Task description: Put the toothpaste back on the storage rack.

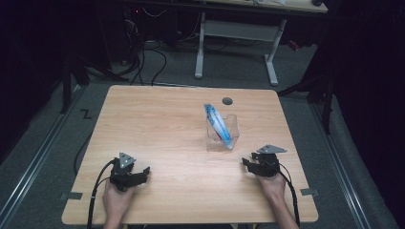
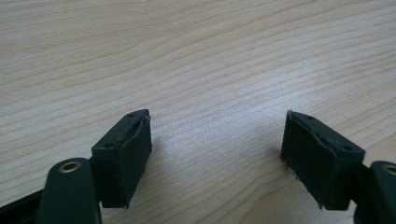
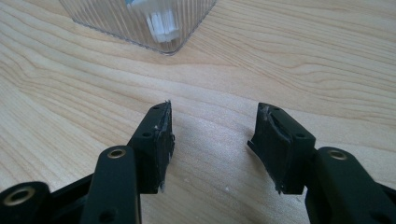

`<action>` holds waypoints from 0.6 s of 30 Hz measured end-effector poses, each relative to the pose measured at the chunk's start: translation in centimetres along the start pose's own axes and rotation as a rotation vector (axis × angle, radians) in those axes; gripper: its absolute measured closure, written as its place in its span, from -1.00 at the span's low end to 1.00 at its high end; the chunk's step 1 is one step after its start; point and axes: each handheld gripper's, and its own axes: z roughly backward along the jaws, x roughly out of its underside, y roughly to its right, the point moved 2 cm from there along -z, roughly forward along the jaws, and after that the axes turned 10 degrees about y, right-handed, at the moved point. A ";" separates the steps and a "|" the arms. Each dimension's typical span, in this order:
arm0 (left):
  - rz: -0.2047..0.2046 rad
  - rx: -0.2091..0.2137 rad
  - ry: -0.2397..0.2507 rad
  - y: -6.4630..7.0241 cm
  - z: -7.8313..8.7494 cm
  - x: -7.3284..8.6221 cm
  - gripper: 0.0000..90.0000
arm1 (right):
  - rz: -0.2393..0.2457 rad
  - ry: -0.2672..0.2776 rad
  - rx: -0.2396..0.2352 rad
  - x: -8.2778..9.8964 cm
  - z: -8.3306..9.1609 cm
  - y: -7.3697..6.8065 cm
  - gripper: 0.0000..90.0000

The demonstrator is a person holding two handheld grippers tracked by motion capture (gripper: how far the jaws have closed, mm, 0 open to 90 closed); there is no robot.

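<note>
Currently both empty: left tool and right tool gaping over counter. Clear bin with blue-white packet whole from high; bin's top cropped in right gripper view.

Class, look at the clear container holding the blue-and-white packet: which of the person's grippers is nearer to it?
Right. The right gripper sits just below and right of the clear container, jaws open. The left gripper rests far off near the table's lower left, jaws also open.

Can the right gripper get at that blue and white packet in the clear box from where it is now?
Probably yes. The right gripper is open with nothing between its jaws, bare table lies between it and the clear box, and the packet sticks out the open top.
</note>
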 end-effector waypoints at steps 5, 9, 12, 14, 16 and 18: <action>-0.002 -0.002 0.001 0.0 0.0 0.0 -0.45 | 0.038 0.006 0.012 0.2 -0.1 -0.4 -0.02; -0.002 -0.002 0.001 0.0 0.0 0.0 -0.45 | 0.035 0.004 0.018 0.2 -0.1 -0.3 -0.07; -0.002 -0.002 0.000 0.0 0.0 0.0 -0.45 | 0.032 0.003 0.024 0.2 -0.1 -0.3 -0.11; -0.002 -0.002 0.001 0.0 0.0 0.0 -0.45 | 0.029 0.002 0.028 0.2 -0.1 -0.3 -0.13; -0.002 -0.002 0.000 0.0 0.0 0.0 -0.46 | 0.028 0.001 0.030 0.2 -0.1 -0.3 -0.13; -0.003 -0.002 0.000 0.0 0.0 0.0 -0.46 | 0.029 0.002 0.030 0.2 -0.1 -0.3 -0.13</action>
